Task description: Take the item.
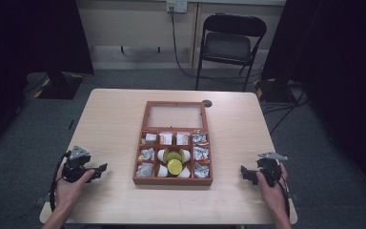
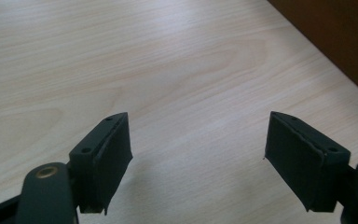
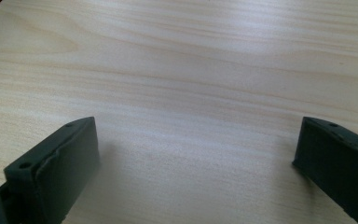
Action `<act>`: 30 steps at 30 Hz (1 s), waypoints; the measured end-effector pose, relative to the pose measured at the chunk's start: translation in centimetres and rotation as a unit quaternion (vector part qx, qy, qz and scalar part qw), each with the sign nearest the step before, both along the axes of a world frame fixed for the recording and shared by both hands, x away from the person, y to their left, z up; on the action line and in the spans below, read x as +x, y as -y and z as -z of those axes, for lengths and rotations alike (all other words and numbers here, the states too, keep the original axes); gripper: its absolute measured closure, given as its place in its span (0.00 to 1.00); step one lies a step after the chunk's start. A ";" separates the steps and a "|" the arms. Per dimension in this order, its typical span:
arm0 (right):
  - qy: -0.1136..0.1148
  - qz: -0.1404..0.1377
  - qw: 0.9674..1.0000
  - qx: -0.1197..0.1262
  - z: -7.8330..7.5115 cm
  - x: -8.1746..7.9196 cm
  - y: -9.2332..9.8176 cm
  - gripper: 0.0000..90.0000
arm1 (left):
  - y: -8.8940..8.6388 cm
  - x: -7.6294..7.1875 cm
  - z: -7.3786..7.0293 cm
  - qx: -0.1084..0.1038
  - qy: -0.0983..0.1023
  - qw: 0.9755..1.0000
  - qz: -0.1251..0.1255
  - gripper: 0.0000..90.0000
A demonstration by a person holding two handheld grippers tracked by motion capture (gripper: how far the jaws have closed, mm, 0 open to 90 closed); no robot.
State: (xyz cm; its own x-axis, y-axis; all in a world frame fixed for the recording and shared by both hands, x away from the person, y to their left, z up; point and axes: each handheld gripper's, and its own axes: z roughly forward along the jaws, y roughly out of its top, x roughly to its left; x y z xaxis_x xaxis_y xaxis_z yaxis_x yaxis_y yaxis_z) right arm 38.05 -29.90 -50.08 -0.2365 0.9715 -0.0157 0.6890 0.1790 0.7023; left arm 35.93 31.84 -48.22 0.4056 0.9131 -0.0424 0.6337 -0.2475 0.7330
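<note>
From above, the left gripper (image 1: 100, 168) and right gripper (image 1: 243, 171) rest on the table (image 1: 114, 114) on either side of the open wooden box (image 1: 174, 143) of packets and cups, while each gripper view shows jaws apart over bare wood, nothing between them.

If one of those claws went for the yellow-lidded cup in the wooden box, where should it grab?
Probably from above, closing on the round yellow lid. The wooden box walls it in and white cups crowd it, so a sideways approach looks blocked. Both the left gripper and the right gripper are open and empty.
</note>
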 end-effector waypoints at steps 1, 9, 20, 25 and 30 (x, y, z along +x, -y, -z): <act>0.000 0.000 1.000 0.000 0.0 0.0 0.0 0.00 | 0.1 0.0 -0.1 -0.004 0.002 1.000 0.002 0.25; 0.000 0.001 1.000 0.000 0.0 0.0 0.0 0.00 | 1.3 0.0 -0.9 -0.005 0.010 1.000 0.022 0.26; 0.000 0.001 1.000 0.000 0.0 0.0 0.0 0.00 | 3.1 0.5 -2.1 -0.030 0.020 0.998 0.049 0.31; 0.000 0.001 1.000 0.000 0.0 0.0 0.0 0.00 | 4.4 0.6 -2.7 -0.046 0.023 0.996 0.079 0.32; 0.000 0.001 1.000 0.000 0.0 0.0 0.0 0.00 | 5.9 0.8 -3.5 -0.036 0.031 0.992 0.114 0.32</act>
